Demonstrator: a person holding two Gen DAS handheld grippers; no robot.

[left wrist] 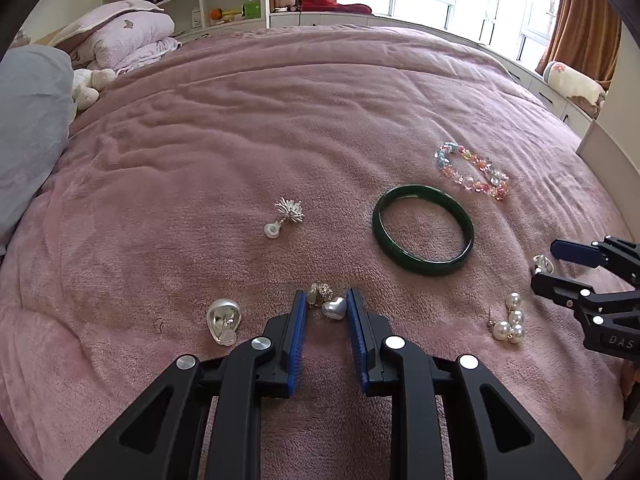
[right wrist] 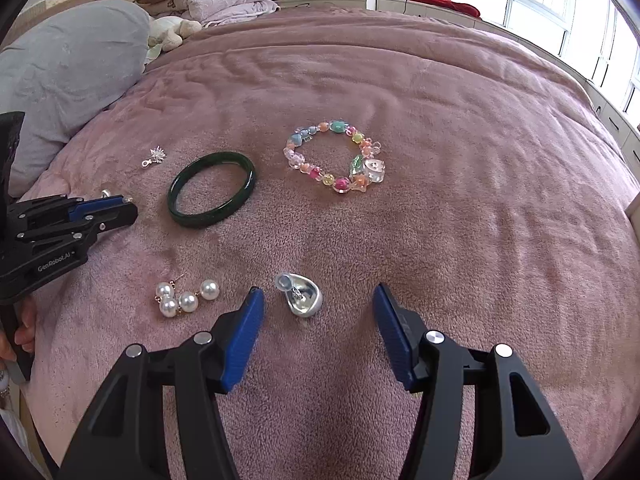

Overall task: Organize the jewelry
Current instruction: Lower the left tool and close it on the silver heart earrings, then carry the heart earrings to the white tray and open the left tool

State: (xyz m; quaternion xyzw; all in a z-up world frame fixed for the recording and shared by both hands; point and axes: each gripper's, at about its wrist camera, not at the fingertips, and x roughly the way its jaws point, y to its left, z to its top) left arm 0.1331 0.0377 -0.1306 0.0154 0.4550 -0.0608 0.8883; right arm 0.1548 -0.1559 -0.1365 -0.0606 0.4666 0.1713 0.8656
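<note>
Jewelry lies scattered on a pink blanket [left wrist: 200, 140]. My left gripper [left wrist: 327, 303] is shut on a heart-shaped pearl earring [left wrist: 335, 307] with a gold bead; both blue pads touch it. It also shows at the left as left gripper [right wrist: 120, 204]. My right gripper [right wrist: 318, 290] is open, and a silver teardrop earring [right wrist: 304, 300] lies between its fingers, untouched. A second silver teardrop earring [left wrist: 223, 320] lies left of the left gripper. A pearl cluster earring [right wrist: 186, 300], a green bangle [right wrist: 200, 222], a coloured bead bracelet [right wrist: 340, 184] and a spiky silver earring [left wrist: 288, 212] lie further out.
A grey pillow [left wrist: 28, 128], a folded quilt [left wrist: 128, 36] and a plush toy [left wrist: 90, 84] sit at the bed's far left. Shelves and windows stand beyond the bed. A person's hand [right wrist: 24, 328] holds the left gripper's handle.
</note>
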